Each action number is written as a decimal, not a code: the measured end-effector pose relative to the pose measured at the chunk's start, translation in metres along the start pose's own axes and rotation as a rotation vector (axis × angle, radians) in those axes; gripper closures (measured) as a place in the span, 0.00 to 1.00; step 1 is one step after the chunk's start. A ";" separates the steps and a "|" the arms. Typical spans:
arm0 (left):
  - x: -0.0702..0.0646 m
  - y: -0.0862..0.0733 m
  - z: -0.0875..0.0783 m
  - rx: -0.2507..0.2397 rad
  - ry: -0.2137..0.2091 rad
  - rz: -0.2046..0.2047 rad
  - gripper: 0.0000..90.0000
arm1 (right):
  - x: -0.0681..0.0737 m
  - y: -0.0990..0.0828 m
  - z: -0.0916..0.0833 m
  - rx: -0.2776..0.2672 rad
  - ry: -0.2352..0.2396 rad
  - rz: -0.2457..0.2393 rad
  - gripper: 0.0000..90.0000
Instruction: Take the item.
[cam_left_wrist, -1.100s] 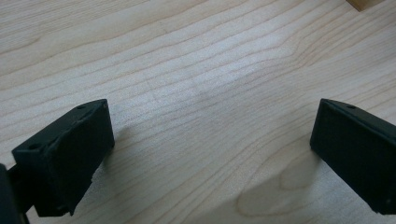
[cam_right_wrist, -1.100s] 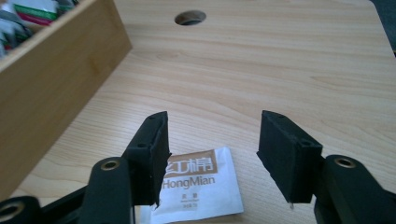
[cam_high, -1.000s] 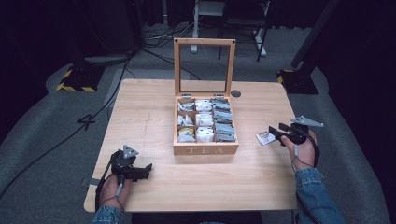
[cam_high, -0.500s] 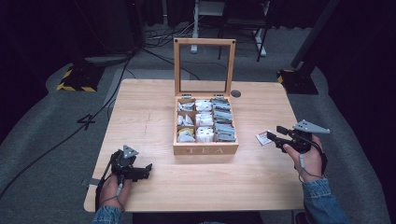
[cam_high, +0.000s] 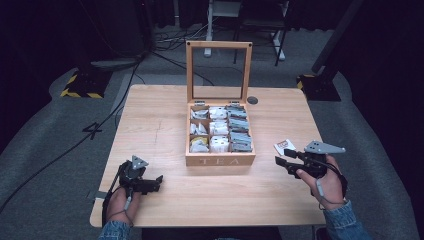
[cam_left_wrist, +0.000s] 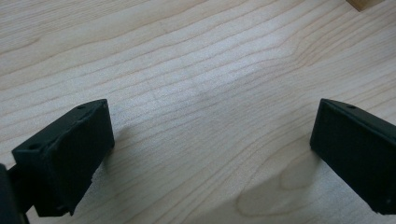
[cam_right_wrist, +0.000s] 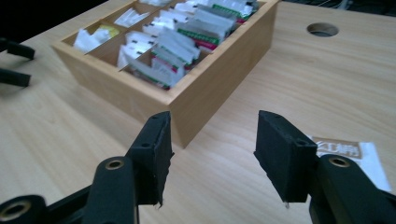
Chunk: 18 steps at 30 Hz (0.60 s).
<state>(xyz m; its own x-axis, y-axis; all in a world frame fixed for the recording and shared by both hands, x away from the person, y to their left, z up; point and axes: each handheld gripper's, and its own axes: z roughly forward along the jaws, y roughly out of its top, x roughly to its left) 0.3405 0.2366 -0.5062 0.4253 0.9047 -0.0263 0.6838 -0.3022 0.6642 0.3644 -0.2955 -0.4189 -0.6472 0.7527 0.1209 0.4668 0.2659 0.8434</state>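
high view: wooden tea box (cam_high: 220, 159) at frame centre, lid up, compartments stocked; one tea sachet (cam_high: 283, 146) lying right of it. right gripper (cam_high: 286, 160) beside sachet, jaws spread, empty; left gripper (cam_high: 156, 181) lower left, jaws spread. apparently one sachet out, remainder unclear.

Packet (cam_right_wrist: 369, 161) half hidden behind right claw (cam_right_wrist: 212, 149), print blurred; box (cam_left_wrist: 364, 3) clipped at frame corner; sachet (cam_high: 220, 145) labels too small.

High view looks down over the whole pale wooden table (cam_high: 165, 125); both gripper views sit close above it, the right one facing the open wooden tea box (cam_right_wrist: 205, 93).
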 end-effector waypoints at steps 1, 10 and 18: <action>0.000 0.000 0.000 0.000 0.000 0.001 0.00 | 0.002 -0.001 -0.001 0.006 0.005 -0.006 0.51; 0.000 0.000 0.000 0.000 0.000 0.000 0.00 | 0.020 -0.021 0.010 0.068 0.034 -0.066 0.44; 0.000 0.000 0.000 0.000 0.000 0.000 0.00 | 0.019 -0.039 0.025 0.140 0.020 -0.086 0.42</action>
<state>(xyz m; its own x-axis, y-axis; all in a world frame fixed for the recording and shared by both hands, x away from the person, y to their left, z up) 0.3405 0.2366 -0.5061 0.4256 0.9046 -0.0259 0.6838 -0.3027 0.6639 0.3488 -0.2763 -0.4626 -0.6994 0.7119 0.0633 0.4879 0.4108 0.7702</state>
